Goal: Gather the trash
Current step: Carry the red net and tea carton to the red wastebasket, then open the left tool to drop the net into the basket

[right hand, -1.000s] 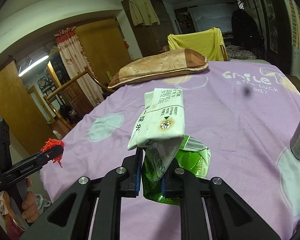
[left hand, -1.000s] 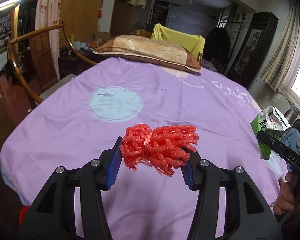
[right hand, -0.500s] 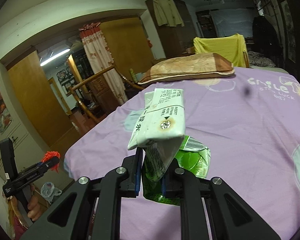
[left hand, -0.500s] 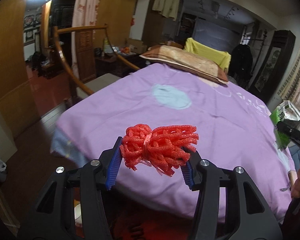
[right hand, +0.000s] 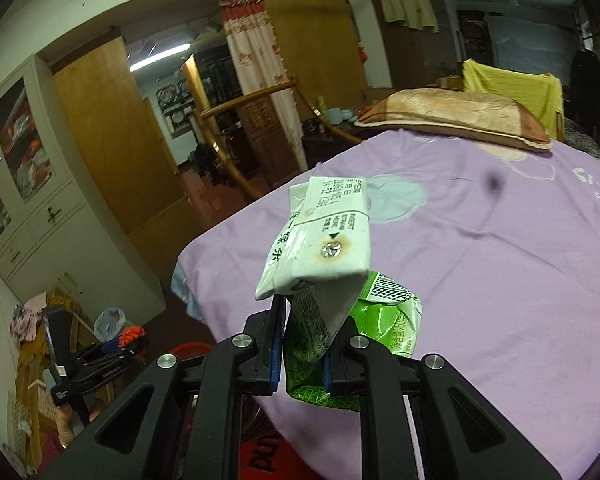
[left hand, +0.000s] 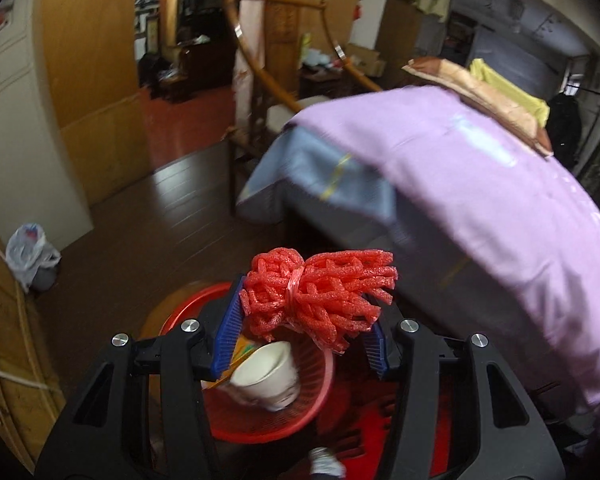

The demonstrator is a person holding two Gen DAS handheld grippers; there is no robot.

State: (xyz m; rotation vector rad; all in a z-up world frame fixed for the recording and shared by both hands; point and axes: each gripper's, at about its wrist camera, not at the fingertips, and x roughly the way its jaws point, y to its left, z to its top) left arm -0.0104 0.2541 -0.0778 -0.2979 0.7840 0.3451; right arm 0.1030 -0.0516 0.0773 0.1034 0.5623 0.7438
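Jaws clamped on trash, both hands.
Left gripper (left hand: 304,336) holds red foam netting (left hand: 316,292) above the red basket (left hand: 260,424); right gripper (right hand: 300,348) pinches a crushed carton (right hand: 320,256). Next: release netting into basket.

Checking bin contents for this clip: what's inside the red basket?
In the red basket: a white paper cup on its side and a yellow wrapper edge. The left gripper covers the rest.
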